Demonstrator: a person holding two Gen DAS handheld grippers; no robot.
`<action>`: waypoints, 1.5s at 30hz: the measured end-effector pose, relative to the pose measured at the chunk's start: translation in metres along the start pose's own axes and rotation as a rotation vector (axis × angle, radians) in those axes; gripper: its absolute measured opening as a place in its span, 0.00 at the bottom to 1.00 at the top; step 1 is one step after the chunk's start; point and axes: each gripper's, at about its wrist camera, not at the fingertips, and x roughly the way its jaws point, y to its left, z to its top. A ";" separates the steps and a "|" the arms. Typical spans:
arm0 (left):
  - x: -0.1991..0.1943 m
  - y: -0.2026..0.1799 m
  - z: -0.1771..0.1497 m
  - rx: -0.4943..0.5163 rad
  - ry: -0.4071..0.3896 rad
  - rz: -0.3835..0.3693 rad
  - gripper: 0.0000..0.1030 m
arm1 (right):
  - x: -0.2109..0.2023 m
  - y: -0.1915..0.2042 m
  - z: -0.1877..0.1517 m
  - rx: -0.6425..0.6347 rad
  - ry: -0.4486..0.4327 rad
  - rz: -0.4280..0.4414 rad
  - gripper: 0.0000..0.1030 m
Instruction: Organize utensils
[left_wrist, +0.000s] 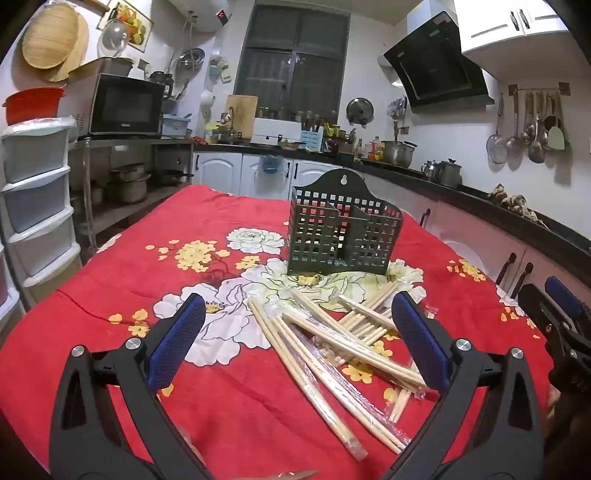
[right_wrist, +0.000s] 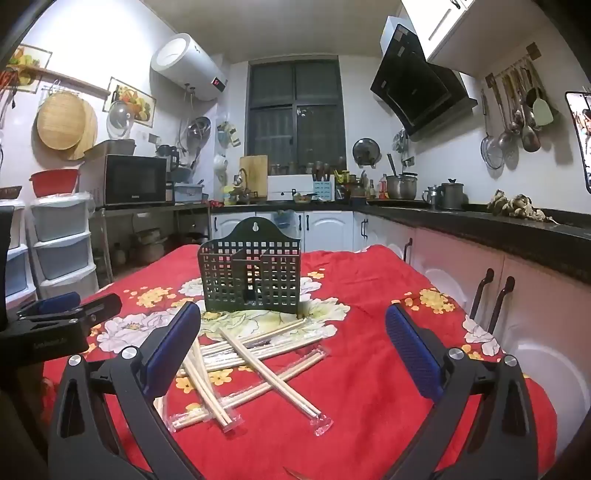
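A pile of wooden chopsticks (left_wrist: 332, 339), some in clear wrappers, lies crossed on the red flowered tablecloth (left_wrist: 110, 280); it also shows in the right wrist view (right_wrist: 255, 365). Behind it stands a dark green perforated utensil holder (left_wrist: 341, 232) with divided compartments, also seen in the right wrist view (right_wrist: 249, 275). My left gripper (left_wrist: 297, 325) is open and empty, hovering over the near side of the pile. My right gripper (right_wrist: 293, 339) is open and empty, just right of the pile. Each gripper shows at the edge of the other's view.
The table stands in a kitchen. Pink cabinets with dark handles (right_wrist: 495, 295) run close along its right side. Stacked plastic drawers (left_wrist: 37, 206) and a metal shelf with a microwave (left_wrist: 125, 105) stand at the left.
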 end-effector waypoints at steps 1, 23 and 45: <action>0.000 0.000 0.000 0.000 -0.002 0.001 0.90 | 0.000 0.000 0.000 -0.002 0.003 -0.004 0.94; -0.007 0.000 0.001 -0.001 -0.016 -0.008 0.90 | 0.000 -0.001 0.001 0.008 0.018 0.001 0.94; -0.008 -0.002 0.004 0.003 -0.020 -0.008 0.90 | 0.000 -0.003 -0.001 0.008 0.018 -0.001 0.94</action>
